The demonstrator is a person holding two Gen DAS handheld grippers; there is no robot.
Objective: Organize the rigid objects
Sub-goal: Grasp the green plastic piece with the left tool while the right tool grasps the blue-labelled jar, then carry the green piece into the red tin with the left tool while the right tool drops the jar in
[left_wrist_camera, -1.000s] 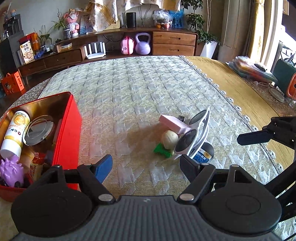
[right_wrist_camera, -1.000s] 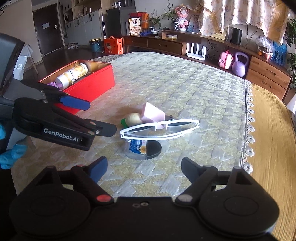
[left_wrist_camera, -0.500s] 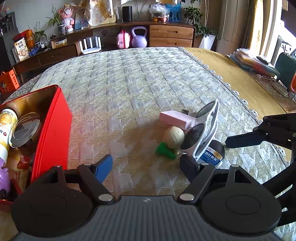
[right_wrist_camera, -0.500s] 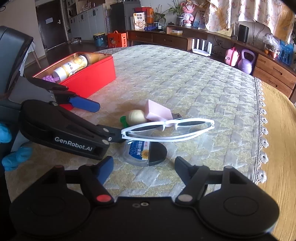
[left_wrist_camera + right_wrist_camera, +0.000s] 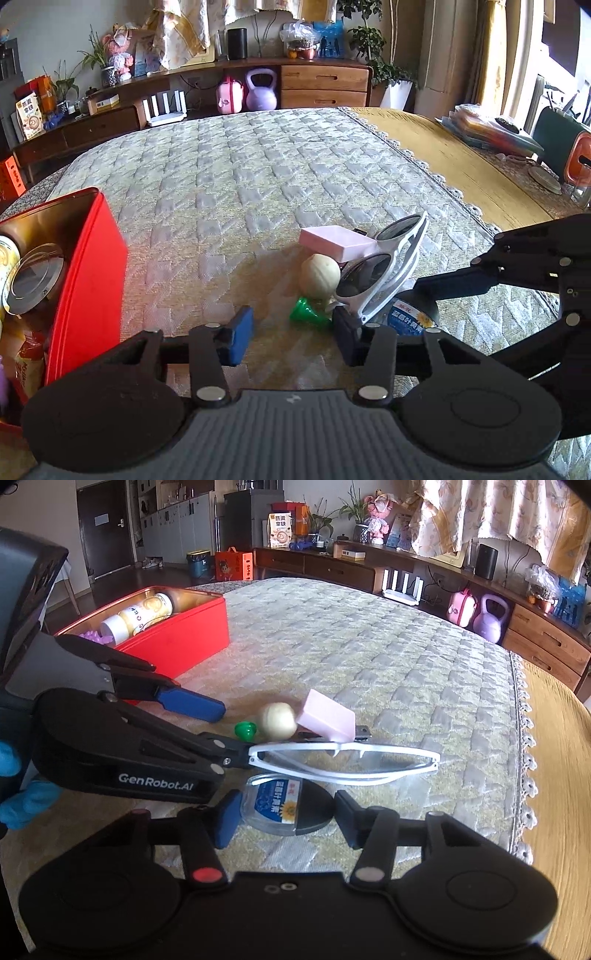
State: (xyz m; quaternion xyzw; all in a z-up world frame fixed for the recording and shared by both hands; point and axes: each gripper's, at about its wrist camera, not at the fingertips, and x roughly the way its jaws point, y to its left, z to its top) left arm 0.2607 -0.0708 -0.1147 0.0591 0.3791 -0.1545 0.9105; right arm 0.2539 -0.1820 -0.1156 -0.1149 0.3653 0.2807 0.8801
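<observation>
1. Landmark: white sunglasses (image 5: pixel 384 273), propped on a small pile on the quilted table cover (image 5: pixel 258 177).
2. Left wrist view: low, close, angled down over its own fingers (image 5: pixel 236 336); faces the sideboard (image 5: pixel 325 85) beyond the sunglasses. Sunglasses sit right of centre, seen end-on; red tin (image 5: pixel 86 273) at left edge.
3. Right wrist view: equally low and close, angled down; sunglasses (image 5: pixel 347 764) lie broadside just past its fingers (image 5: pixel 227 819). Red tin (image 5: pixel 177 635) is far left of them, sideboard (image 5: pixel 546 631) far right.
4. Shared: sunglasses, pile, red tin, sideboard. Each view catches the other gripper: right gripper (image 5: pixel 443 284) right of the sunglasses, left gripper (image 5: pixel 221 731) left of them.
</observation>
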